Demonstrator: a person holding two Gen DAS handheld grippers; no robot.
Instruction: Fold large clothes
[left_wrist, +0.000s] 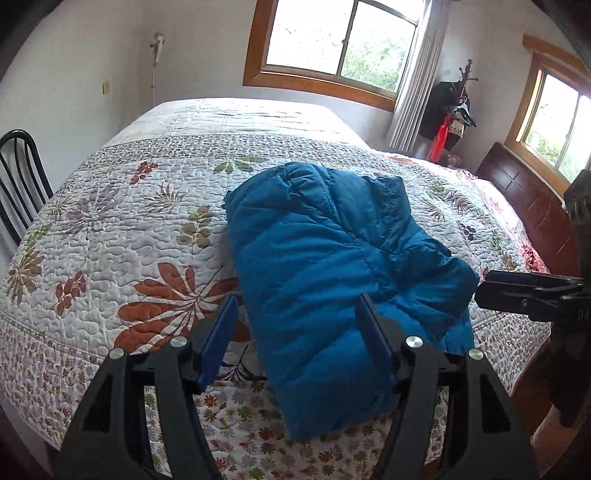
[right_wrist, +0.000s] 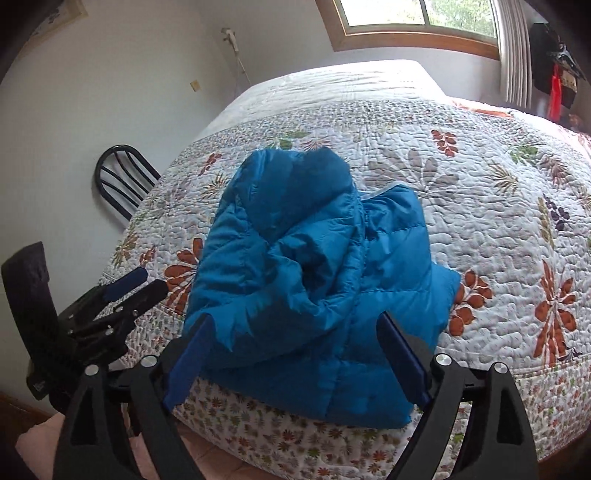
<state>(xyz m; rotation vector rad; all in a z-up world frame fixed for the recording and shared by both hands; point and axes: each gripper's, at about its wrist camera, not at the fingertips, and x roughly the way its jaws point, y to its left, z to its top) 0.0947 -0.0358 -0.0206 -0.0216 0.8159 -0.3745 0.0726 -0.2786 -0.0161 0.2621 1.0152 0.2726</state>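
Floral quilt (left_wrist: 110, 221) — folded blue jacket (left_wrist: 332, 258) atop.

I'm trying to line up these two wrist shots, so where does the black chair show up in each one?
Left wrist view: the black chair sits at the far left edge, beside the bed's left side.
Right wrist view: the chair is left of centre, against the wall, behind the bed's corner.
Shared landmark: the blue puffer jacket lying folded on the floral quilt, central in both.
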